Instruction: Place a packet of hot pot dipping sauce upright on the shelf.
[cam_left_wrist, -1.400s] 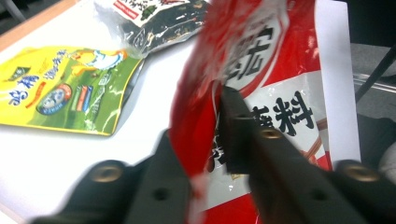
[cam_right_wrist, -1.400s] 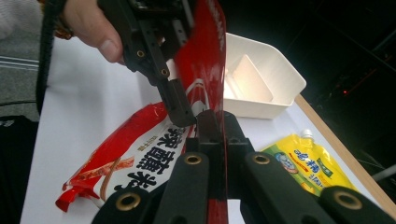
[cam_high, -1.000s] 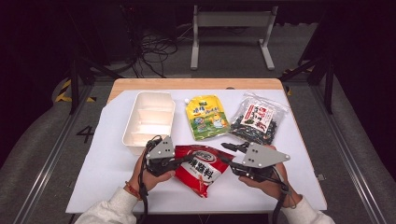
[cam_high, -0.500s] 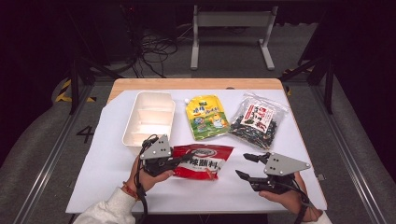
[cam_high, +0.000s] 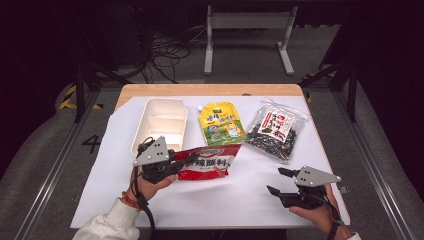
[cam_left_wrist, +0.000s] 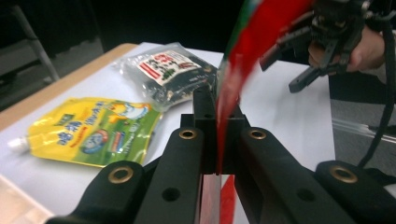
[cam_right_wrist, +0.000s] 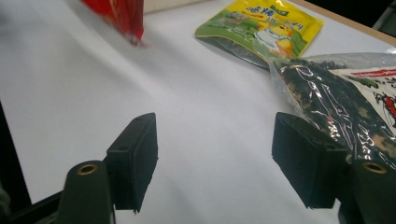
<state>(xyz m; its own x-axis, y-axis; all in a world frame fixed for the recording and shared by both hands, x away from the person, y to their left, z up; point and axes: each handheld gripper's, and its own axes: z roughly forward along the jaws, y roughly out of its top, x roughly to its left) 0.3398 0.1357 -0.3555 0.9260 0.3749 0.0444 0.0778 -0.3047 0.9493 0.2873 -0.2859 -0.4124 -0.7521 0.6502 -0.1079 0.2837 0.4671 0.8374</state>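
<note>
Pouch, red, printed with seasoning lettering: held at its left edge by the left gripper, jaws closed flat on the film, as the left gripper view shows the sheet pinched edge-on between the two black jaws. The pouch is lifted off the white table cover just in front of the white divided tray, its free end pointing toward the table's middle. Right gripper: jaws standing wide apart with nothing between them, held low over bare cover at the near right, well apart from the red pouch; its own view looks across to the dark clear-film packet beside one jaw. Other stock on the table: yellow spouted pouch, lying flat between the tray and the dark packet, both untouched. Tray compartments appear bare. Status, as judged: the work looks to be loading packets into the tray; the first item is gripped and raised but not yet placed, so carrying it over the tray, releasing it, and handling the two remaining packets are all outstanding.
</note>
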